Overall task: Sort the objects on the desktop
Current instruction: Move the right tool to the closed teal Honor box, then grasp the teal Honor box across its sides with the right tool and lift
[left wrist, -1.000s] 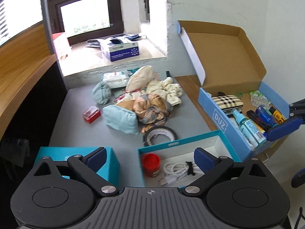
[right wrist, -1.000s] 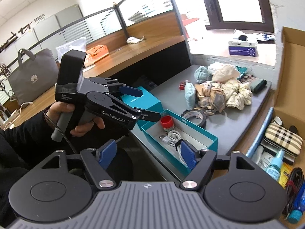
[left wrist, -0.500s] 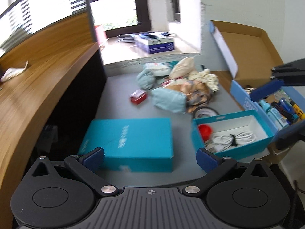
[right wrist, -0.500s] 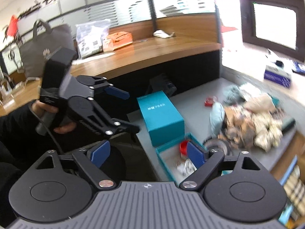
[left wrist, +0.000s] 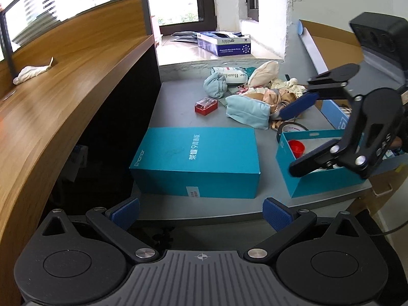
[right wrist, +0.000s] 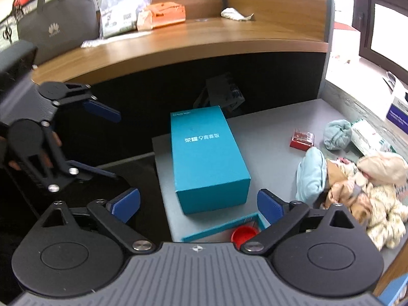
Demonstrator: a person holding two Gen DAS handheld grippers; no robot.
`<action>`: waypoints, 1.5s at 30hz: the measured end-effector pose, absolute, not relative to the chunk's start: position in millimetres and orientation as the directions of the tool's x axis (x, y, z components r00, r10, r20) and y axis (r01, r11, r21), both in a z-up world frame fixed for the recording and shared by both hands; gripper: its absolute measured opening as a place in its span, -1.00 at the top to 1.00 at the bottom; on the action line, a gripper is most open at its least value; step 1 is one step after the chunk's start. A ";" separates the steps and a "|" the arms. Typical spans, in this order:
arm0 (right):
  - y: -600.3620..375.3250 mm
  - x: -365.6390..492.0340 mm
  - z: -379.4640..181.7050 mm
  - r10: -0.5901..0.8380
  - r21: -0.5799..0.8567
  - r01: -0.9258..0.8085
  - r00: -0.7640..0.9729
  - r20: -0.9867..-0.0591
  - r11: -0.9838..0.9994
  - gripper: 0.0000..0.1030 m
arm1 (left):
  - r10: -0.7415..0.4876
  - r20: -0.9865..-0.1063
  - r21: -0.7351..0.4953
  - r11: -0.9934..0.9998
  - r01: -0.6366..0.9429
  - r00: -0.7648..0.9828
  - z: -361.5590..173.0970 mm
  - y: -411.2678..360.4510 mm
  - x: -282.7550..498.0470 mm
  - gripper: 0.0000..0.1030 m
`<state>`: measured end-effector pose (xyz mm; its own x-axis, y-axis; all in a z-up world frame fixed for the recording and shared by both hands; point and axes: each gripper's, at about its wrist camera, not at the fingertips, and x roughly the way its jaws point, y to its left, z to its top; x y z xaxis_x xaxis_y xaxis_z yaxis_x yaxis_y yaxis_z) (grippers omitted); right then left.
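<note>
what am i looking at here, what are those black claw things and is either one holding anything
Those are two hand-held grippers, each with two blue-padded fingers; a person works one in each hand. Each picture comes from a fisheye camera mounted on one gripper, looking forward along its fingers.

In the left camera's picture the left gripper fills the bottom edge, and the right gripper shows at the side. The other picture is the reverse.

Both are open and hold nothing.

On the grey table lie a closed teal phone box, an open teal box with a red cap inside, a tape roll, a small red case and a heap of cloths.
</note>
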<state>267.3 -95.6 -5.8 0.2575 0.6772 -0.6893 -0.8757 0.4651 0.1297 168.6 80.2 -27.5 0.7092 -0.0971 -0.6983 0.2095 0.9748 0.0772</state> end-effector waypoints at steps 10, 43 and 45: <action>-65.4 280.5 -23.2 0.625 0.089 -0.893 0.234 -0.745 0.440 -0.99 | -0.114 -0.694 0.044 0.979 0.201 0.711 -26.6 93.6 161.7 -0.99; -32.4 301.8 -45.6 0.560 0.030 -0.891 0.257 -0.788 0.452 -0.76 | -0.153 -0.719 -0.010 0.978 0.210 0.678 -27.2 93.2 151.1 -1.00; -36.7 300.8 -38.6 0.577 0.031 -0.889 0.269 -0.771 0.456 -0.75 | -0.154 -0.720 -0.003 0.976 0.218 0.677 -27.5 90.2 151.9 -0.99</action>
<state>300.8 -36.7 -38.6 0.2692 0.5771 -0.7710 -0.8893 0.4563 0.0311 151.9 90.2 -27.5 0.6767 -0.1536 -0.7200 0.2180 0.9759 -0.0033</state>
